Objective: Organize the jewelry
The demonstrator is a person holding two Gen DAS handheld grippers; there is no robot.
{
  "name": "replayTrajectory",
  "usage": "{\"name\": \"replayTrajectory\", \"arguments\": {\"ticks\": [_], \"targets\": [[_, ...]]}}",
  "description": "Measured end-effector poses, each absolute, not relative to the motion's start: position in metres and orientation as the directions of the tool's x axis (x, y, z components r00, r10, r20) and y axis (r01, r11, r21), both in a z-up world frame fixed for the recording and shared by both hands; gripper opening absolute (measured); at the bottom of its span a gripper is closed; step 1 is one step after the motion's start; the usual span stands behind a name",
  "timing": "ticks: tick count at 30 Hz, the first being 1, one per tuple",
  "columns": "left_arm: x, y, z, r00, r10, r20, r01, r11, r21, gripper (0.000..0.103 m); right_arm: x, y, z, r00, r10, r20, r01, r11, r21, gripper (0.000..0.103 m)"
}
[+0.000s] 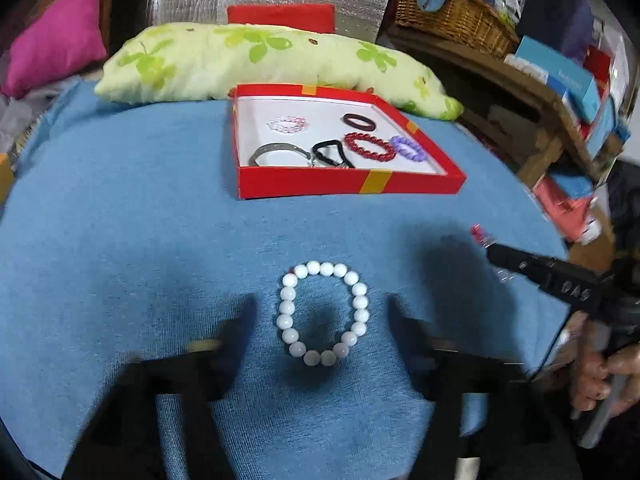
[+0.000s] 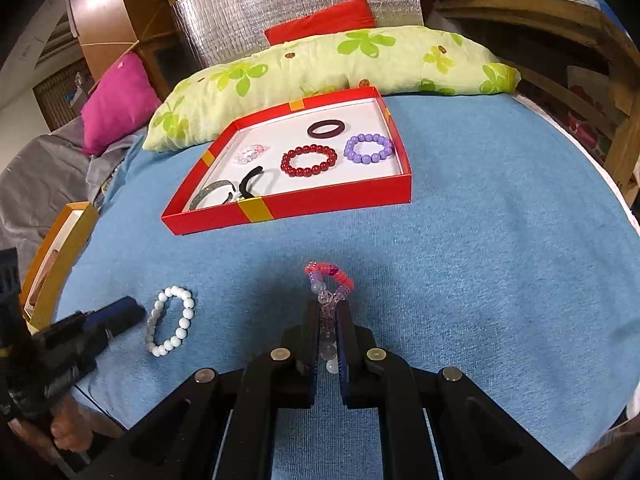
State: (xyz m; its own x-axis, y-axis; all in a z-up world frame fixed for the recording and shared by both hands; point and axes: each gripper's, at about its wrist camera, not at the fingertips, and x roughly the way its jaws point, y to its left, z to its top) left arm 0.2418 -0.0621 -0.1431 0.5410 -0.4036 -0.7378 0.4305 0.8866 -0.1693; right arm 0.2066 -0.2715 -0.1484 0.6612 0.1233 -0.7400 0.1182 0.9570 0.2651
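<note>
The left gripper (image 1: 322,320) was blurred in its own view, so the tips of its fingers (image 1: 236,320) were hard to make out; they stood wide apart, one on each side of the white bead bracelet (image 1: 323,312). This bracelet lay flat on the blue cloth (image 1: 160,240), and I could not tell if the fingers touched it. In the right wrist view the same gripper was cut off at the left edge.

The right gripper (image 2: 329,312) had its fingers (image 2: 310,328) narrow, pinching a clear and pink bead bracelet (image 2: 330,280). A part of this bracelet stood out in front of the tips, and the rest was hidden between the fingers. It was held above the cloth, well apart from the box. In the left wrist view only a small blurred piece of it showed at the tip.

The red box (image 2: 328,200) with a white inside stood on the cloth, just in front of the green flowered pillow (image 2: 320,68). In it lay a red bead bracelet (image 2: 309,161), a purple bead bracelet (image 2: 369,148), a dark brown bangle (image 2: 326,128), a pale pink bead bracelet (image 2: 250,154), a black cord bracelet (image 2: 250,184) and a grey metal bangle (image 2: 210,196). The near wall of the box hid a part of the last two.

A yellow box (image 2: 60,248) stood at the left edge of the cloth, its content unclear.
</note>
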Motion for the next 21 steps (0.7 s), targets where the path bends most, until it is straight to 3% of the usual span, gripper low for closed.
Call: {"name": "replayTrajectory", "arguments": {"ticks": [3, 5, 6, 8, 9, 13, 14, 21], "targets": [[0.239, -0.077, -0.154, 0.528, -0.370, -0.765, 0.463, 0.880, -0.106, 0.072, 0.207, -0.271, -0.151, 0.654, 0.124, -0.747, 0.118, 0.958, 0.262, 0.008], [0.242, -0.080, -0.163, 0.526, -0.342, -0.779, 0.441, 0.892, -0.094, 0.065, 0.207, -0.271, -0.152, 0.651, 0.122, -0.749, 0.118, 0.959, 0.258, 0.008], [0.244, -0.081, -0.167, 0.522, -0.336, -0.784, 0.434, 0.896, -0.094, 0.052, 0.207, -0.271, -0.152, 0.650, 0.123, -0.750, 0.118, 0.959, 0.259, 0.008], [0.243, -0.082, -0.168, 0.550, -0.314, -0.774, 0.434, 0.899, -0.056, 0.038, 0.206, -0.273, -0.152, 0.648, 0.121, -0.752, 0.122, 0.958, 0.260, 0.008], [0.242, -0.083, -0.167, 0.555, -0.315, -0.770, 0.441, 0.896, -0.049, 0.019, 0.205, -0.274, -0.152, 0.649, 0.120, -0.751, 0.126, 0.957, 0.262, 0.008], [0.242, -0.079, -0.162, 0.556, -0.329, -0.764, 0.438, 0.897, -0.067, 0.019, 0.203, -0.277, -0.149, 0.659, 0.118, -0.743, 0.128, 0.955, 0.266, 0.008], [0.241, -0.078, -0.160, 0.561, -0.331, -0.759, 0.437, 0.897, -0.069, 0.010, 0.202, -0.277, -0.148, 0.663, 0.119, -0.739, 0.125, 0.956, 0.267, 0.008], [0.244, -0.065, -0.140, 0.583, -0.381, -0.717, 0.428, 0.895, -0.128, 0.010, 0.200, -0.277, -0.140, 0.692, 0.124, -0.712, 0.116, 0.953, 0.279, 0.008]]}}
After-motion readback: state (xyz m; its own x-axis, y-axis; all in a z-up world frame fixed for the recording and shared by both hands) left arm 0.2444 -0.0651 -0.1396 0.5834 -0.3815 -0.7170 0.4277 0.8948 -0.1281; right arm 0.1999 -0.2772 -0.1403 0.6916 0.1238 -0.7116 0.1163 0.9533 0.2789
